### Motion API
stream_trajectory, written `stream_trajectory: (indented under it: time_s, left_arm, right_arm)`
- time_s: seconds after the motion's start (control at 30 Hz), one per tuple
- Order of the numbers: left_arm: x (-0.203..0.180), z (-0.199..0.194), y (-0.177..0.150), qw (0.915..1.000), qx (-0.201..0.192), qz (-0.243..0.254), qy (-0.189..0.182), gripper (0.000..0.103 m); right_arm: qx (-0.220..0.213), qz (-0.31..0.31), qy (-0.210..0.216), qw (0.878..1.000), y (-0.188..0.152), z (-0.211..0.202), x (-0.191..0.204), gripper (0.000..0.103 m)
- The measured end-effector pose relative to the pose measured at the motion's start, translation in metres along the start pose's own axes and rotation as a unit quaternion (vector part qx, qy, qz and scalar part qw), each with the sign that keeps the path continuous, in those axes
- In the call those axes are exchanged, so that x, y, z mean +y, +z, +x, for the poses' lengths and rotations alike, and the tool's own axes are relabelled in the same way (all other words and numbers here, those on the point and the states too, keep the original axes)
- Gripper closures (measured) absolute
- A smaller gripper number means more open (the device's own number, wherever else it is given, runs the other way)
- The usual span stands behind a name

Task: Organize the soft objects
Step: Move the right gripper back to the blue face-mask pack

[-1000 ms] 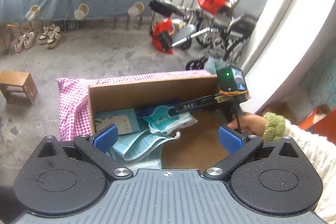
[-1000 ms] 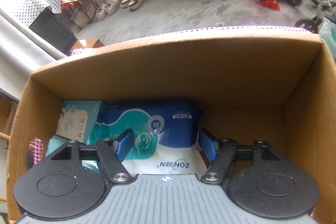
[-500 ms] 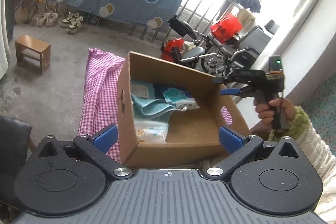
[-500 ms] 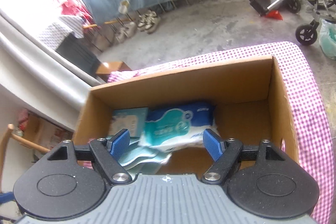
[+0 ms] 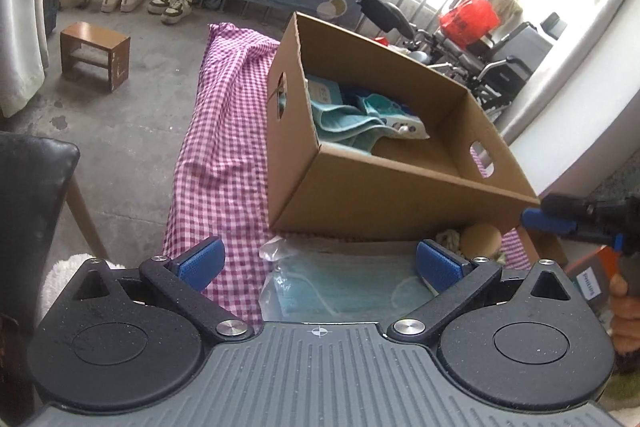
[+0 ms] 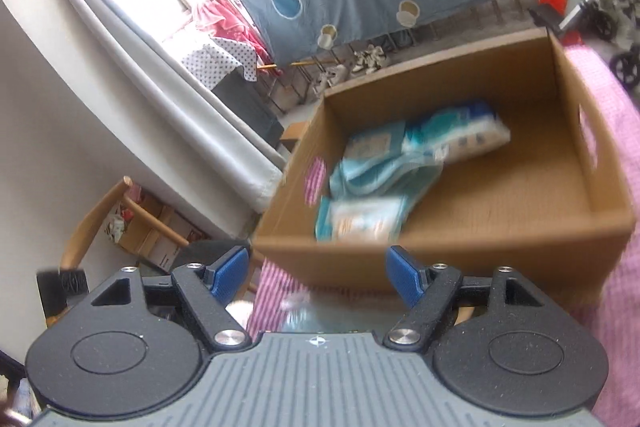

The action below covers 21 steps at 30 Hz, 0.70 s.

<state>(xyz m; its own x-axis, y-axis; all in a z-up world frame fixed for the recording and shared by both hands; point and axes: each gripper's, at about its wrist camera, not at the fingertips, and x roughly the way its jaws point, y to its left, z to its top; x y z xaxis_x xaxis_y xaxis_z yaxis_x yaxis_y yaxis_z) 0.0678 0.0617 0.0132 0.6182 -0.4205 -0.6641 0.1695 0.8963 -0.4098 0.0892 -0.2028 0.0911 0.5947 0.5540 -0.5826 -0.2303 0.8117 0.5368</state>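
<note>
A concrete-floored room hung with a patterned blue sheet; a pink checked cloth (image 5: 224, 131) covers the work surface. Ahead of both grippers stands an open cardboard box (image 5: 384, 195), stiff-walled with cut-out handles, placed as the collecting bin. Its far-left corner, seen from the left gripper (image 5: 318, 263), holds folded teal cloths (image 5: 344, 125), a glossy wipes pack (image 6: 460, 135) and smaller packets, presumably packed to one side so that the bare floor stays free. The left gripper stands wide open and empty. Directly under it, touching the box's near wall, lies a clear crinkled bag of pale-blue masks (image 5: 340, 291), probably the next item. Just right of its right finger sits a tan ball with knotted rope (image 5: 478, 239). The right gripper (image 6: 316, 273) is empty; its jaws have just been closing slightly yet remain well apart.
</note>
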Motion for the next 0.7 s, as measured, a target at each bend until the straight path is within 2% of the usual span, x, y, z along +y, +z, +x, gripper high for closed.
stream_trajectory:
  time_s: [0.03,0.13,0.27,0.43,0.5,0.7]
  left_arm:
    - [0.0,0.002,-0.003,1.0,0.003,0.001,0.002,0.001]
    - [-0.002,0.006,-0.009,0.9999,0.016,0.0,0.0,0.001]
    - [-0.011,0.007,-0.013,0.9995,0.023,0.02,0.011,0.001]
    - [-0.022,0.021,-0.013,0.9987,0.039,0.027,0.017,0.001]
    - [-0.028,0.025,-0.014,0.9985,0.043,0.03,0.014,0.001]
    - [-0.042,0.03,-0.016,0.9974,0.05,0.045,0.026,0.001]
  right_arm:
    - [0.001,0.008,-0.004,1.0,-0.019,0.005,0.001,0.039]
    - [0.001,0.013,-0.017,1.0,-0.069,0.026,-0.001,0.045]
    - [-0.001,-0.022,-0.104,0.994,-0.119,0.036,-0.008,0.046]
    - [0.014,-0.008,-0.109,0.994,-0.139,0.028,-0.026,0.047]
    - [0.012,-0.011,-0.098,0.995,-0.143,0.03,-0.029,0.051]
    - [0.003,-0.112,-0.131,0.985,-0.153,0.036,-0.021,0.058]
